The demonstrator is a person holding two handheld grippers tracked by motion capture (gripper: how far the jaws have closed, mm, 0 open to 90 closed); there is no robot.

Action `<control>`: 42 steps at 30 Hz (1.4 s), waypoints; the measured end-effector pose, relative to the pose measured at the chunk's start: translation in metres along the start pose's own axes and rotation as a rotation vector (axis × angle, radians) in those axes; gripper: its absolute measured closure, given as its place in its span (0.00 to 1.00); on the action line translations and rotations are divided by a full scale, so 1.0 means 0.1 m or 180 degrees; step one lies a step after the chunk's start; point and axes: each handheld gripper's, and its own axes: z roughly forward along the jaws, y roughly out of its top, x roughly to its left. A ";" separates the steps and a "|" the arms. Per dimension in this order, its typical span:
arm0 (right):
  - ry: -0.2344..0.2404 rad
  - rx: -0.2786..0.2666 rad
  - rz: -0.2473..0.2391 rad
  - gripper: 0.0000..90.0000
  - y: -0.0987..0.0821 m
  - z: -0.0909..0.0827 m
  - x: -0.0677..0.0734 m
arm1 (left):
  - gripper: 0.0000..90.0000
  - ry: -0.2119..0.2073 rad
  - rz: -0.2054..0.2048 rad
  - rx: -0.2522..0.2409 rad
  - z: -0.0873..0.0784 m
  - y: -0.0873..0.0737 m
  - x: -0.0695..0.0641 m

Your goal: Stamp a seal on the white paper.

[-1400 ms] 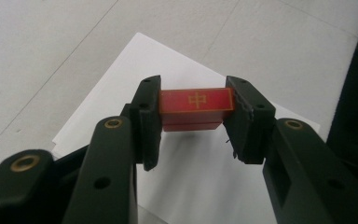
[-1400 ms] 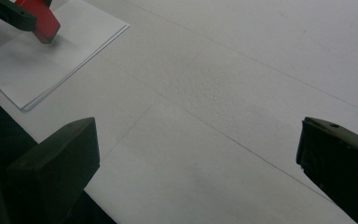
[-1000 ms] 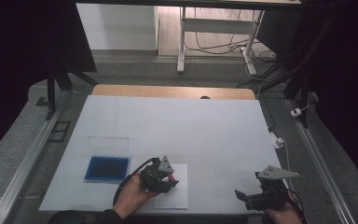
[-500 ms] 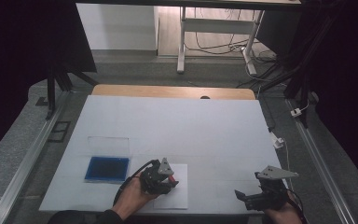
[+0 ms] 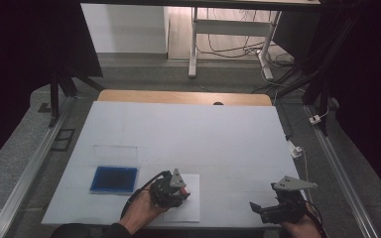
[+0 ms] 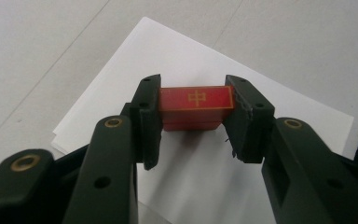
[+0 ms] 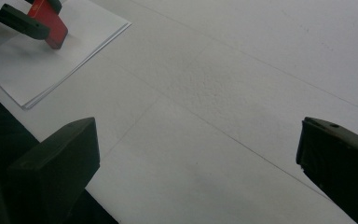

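A red block (image 6: 196, 100) with a gold sign on its face sits between the two black jaws of my left gripper (image 6: 195, 93), which is shut on it. Under it lies a thin stack of white paper (image 6: 182, 51). In the high view the left gripper (image 5: 181, 188) is over the paper (image 5: 188, 210) near the table's front edge. The right gripper view has the red block (image 7: 49, 21) tilted, its lower end down at the paper (image 7: 42, 60). My right gripper (image 7: 198, 135) stands wide open over bare table, at the front right (image 5: 258, 208) in the high view.
A blue pad in a tray (image 5: 114, 179) lies left of the paper, with a clear lid (image 5: 115, 152) just behind it. The white table top (image 5: 193, 134) stretches far back to a wooden strip (image 5: 178, 97). Metal rails run along both sides.
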 end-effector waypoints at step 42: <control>-0.0008 0.0000 0.0004 0.00 0.00 0.00 0.00 | 0.65 -0.0133 -0.0037 -0.0129 -0.12 0.04 0.10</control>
